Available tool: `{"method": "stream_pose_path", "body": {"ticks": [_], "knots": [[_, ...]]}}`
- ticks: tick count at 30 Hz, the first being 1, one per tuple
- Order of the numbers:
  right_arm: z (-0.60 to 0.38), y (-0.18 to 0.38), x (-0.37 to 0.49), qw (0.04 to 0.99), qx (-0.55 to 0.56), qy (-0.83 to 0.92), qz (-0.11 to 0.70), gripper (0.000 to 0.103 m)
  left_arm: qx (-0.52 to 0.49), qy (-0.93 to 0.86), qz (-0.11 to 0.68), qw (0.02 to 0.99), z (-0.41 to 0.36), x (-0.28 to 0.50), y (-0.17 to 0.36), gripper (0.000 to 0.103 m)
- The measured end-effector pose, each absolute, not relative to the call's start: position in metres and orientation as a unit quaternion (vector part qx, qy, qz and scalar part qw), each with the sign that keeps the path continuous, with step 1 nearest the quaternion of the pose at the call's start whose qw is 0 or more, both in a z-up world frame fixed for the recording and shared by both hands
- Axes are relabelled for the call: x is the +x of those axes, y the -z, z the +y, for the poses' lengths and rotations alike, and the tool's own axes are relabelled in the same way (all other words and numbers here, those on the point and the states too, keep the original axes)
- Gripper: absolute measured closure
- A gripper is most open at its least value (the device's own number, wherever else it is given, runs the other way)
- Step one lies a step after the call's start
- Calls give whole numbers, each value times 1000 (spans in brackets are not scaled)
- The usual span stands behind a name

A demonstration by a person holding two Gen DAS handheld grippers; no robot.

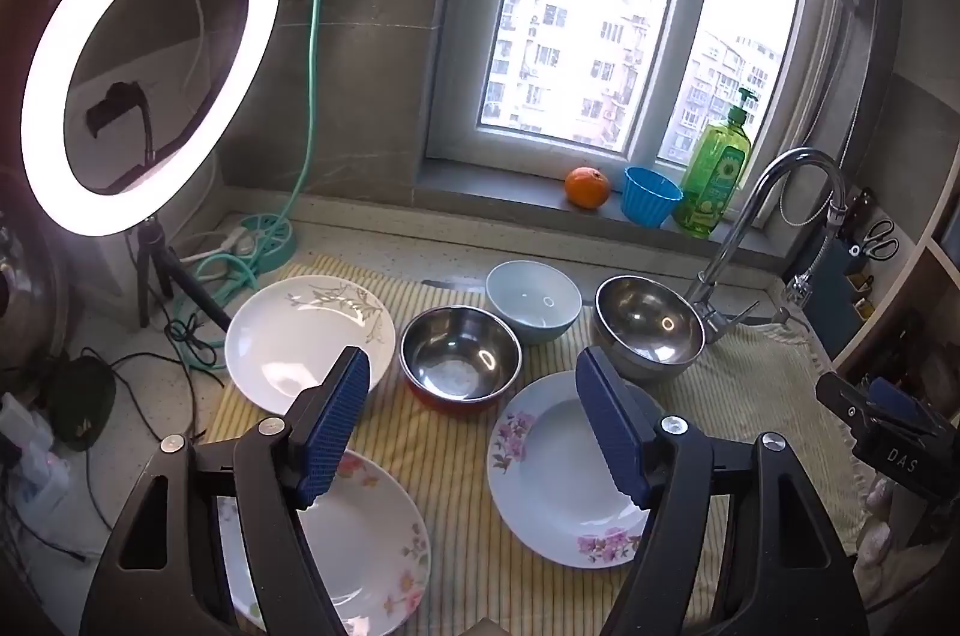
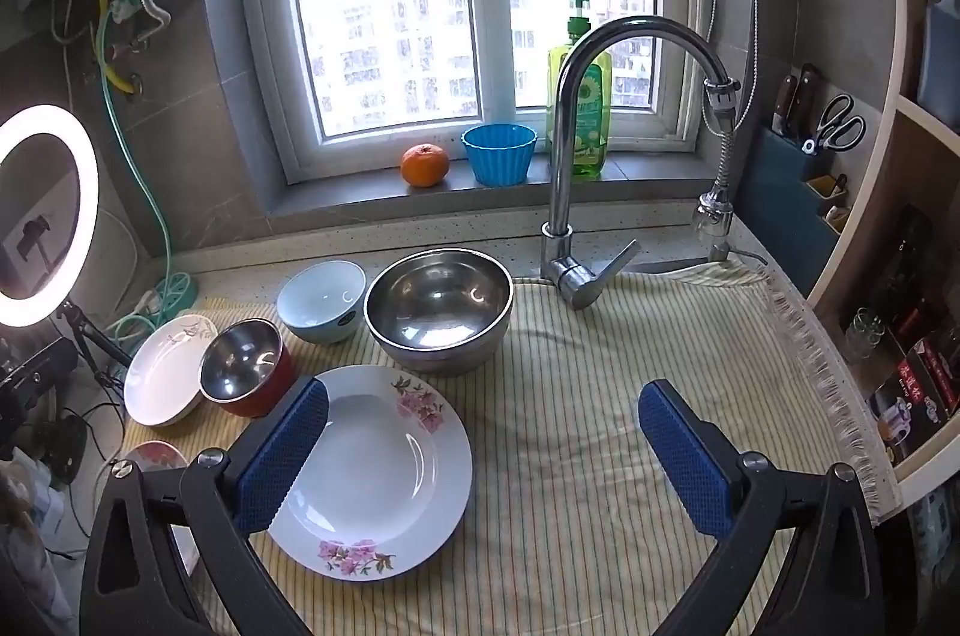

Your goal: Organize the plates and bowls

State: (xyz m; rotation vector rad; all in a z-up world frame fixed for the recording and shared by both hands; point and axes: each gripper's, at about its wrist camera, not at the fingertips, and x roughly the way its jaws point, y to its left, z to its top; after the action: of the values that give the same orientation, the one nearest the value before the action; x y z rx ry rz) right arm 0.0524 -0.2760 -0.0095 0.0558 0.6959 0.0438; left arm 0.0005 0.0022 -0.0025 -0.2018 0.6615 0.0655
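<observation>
On a striped cloth [image 1: 456,456] lie a white plate with a grey leaf print [image 1: 300,336], a plate with pink flowers at the front left [image 1: 372,546], and a pink-flowered plate at the right [image 1: 558,486] [image 2: 378,474]. Behind them stand a red-sided steel bowl [image 1: 459,357] [image 2: 243,366], a light blue bowl [image 1: 531,300] [image 2: 321,300] and a large steel bowl [image 1: 648,327] [image 2: 438,309]. My left gripper [image 1: 474,384] is open and empty above the plates. My right gripper [image 2: 483,414] is open and empty, above the cloth beside the right plate; it also shows at the left wrist view's right edge [image 1: 882,426].
A faucet [image 2: 576,126] rises behind the cloth. The windowsill holds an orange [image 2: 425,165], a blue cup [image 2: 499,153] and a green soap bottle [image 2: 579,96]. A ring light [image 1: 150,66] on a tripod and cables stand at the left. Knives and scissors [image 2: 834,123] hang at the right.
</observation>
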Motion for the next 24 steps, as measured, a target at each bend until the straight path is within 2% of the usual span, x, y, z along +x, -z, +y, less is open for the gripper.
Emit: {"method": "stream_pose_path", "body": {"ticks": [24], "knots": [[-277, 12, 53, 939, 23, -17, 343, 1, -94, -40, 325, 940, 1, -5, 5, 32]]}}
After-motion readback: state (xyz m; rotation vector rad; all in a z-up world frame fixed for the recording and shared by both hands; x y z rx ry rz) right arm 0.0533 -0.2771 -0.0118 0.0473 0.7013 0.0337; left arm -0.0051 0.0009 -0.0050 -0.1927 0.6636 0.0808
